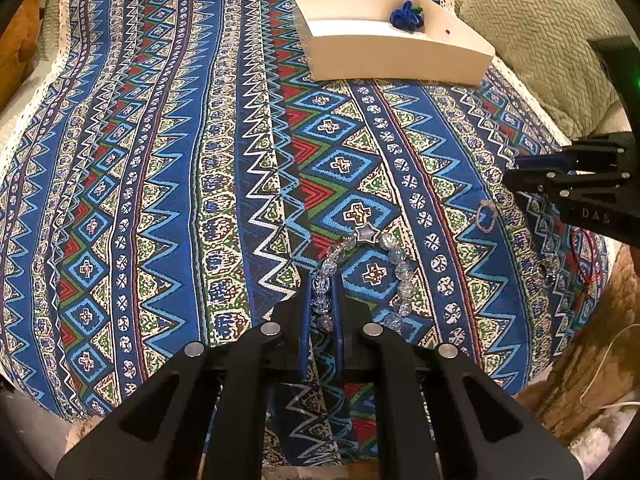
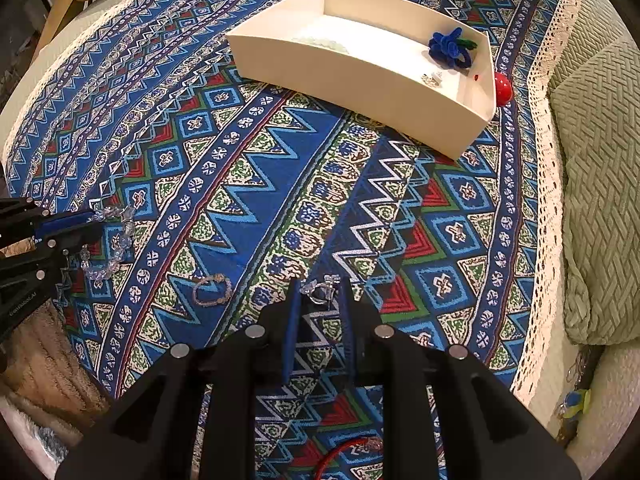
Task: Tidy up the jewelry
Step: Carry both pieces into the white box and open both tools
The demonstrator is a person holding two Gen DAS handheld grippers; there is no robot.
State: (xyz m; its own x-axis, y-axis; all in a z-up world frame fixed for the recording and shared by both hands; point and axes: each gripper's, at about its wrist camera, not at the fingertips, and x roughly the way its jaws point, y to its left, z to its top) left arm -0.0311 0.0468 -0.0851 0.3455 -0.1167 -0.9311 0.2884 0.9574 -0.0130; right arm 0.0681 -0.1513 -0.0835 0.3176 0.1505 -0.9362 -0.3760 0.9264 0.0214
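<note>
Pinching one crystal bracelet point(image 1: 362, 268) in left jaws, right jaws spread around one ring point(image 2: 320, 292), one tray point(image 2: 360, 76).

I see both feeds evenly lit and sharp; fisheye bends the patterned cloth point(image 1: 168, 184) edges, corners vignette black.

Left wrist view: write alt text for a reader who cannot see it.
The left tool grips one side of a clear bead bracelet with a star charm, lying on a blue patterned cloth. Beyond sits a white tray holding a blue flower ornament.
</note>
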